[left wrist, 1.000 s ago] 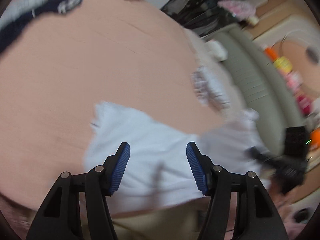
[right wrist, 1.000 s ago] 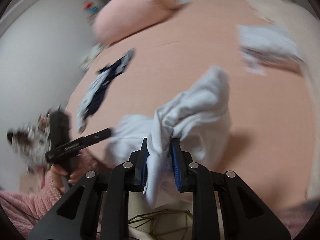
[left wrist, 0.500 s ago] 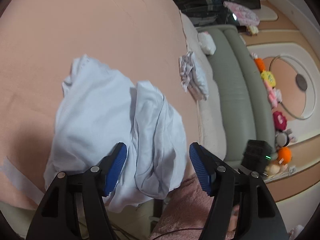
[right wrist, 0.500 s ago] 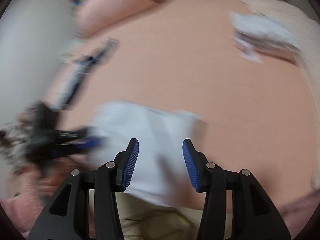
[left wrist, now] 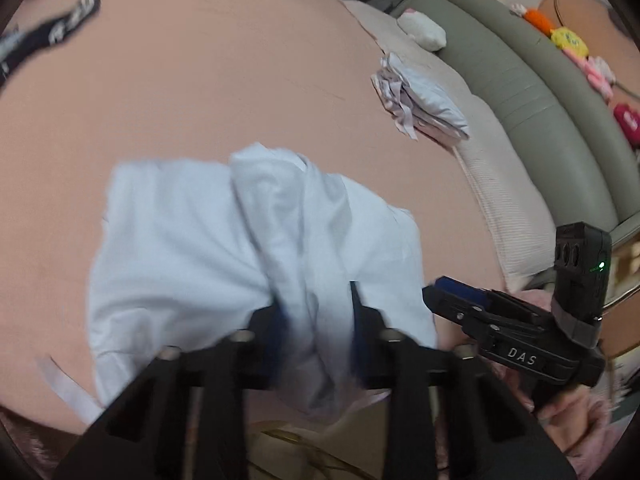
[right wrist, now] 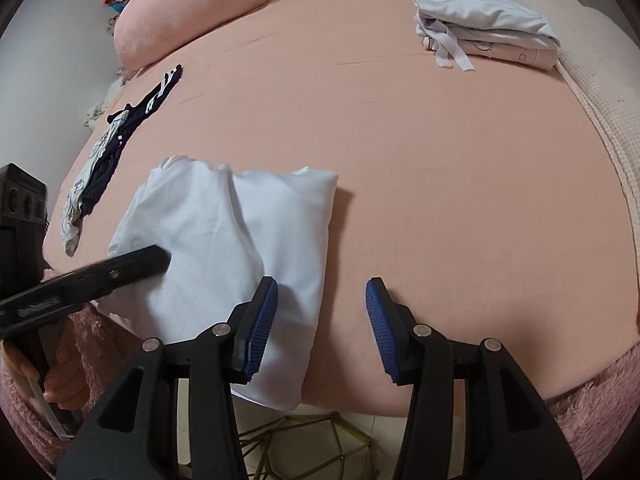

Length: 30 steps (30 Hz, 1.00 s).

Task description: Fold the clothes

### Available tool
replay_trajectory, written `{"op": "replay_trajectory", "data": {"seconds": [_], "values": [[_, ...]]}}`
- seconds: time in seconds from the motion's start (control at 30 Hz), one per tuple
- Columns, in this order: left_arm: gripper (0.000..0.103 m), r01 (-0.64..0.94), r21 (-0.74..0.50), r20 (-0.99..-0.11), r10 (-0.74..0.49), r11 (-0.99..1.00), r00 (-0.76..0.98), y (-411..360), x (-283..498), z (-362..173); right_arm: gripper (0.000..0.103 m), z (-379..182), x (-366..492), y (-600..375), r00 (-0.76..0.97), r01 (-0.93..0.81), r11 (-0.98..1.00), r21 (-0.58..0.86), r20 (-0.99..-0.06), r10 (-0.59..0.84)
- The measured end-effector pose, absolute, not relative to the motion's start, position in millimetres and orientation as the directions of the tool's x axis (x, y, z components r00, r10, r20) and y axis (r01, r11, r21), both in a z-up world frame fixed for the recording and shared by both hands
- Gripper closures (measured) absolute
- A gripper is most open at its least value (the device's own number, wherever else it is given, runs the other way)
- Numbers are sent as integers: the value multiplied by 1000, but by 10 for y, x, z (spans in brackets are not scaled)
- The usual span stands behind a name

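Left wrist: white garment between jaws.

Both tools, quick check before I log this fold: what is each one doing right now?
Left tool: closed on the white garment.
Right tool: open, holding nothing, above the pink bed sheet.

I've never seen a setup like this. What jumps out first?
A rumpled white garment lies at the near edge of a pink bed, bunched between the fingers of the left hand-held gripper. The right hand-held gripper hovers open beside it; folded clothes sit far right.
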<state>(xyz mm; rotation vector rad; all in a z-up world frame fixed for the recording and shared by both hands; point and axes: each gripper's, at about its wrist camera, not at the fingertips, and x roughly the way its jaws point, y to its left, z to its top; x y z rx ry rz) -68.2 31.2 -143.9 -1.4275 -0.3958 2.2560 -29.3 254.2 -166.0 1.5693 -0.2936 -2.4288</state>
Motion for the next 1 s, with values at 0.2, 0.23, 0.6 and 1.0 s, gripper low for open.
{"op": "replay_trajectory", "data": {"seconds": [0.2,0.23,0.6,1.0], "values": [[86,-187,-398,-771,438,-898,-463,-53,-566,-1108,55,-1621,-295,2656,-457,53,-933,356,-822,-339],[86,-177,-404,-763,437,-898,-476,-142,-564,-1048,55,-1603,-312,2657,-470,52,-929,365,-812,-345],[48,-54,-434,-785,407,-899,-467,-967,-861,-1137,55,-1686,-405,2435,-426,125,-960,249,-860,-279],[76,-204,-182,-891,249,-962,-379,-383,-1493,-1388,54,-1602,-1012,2074,-453,211,-967,146,-862,-229]]}}
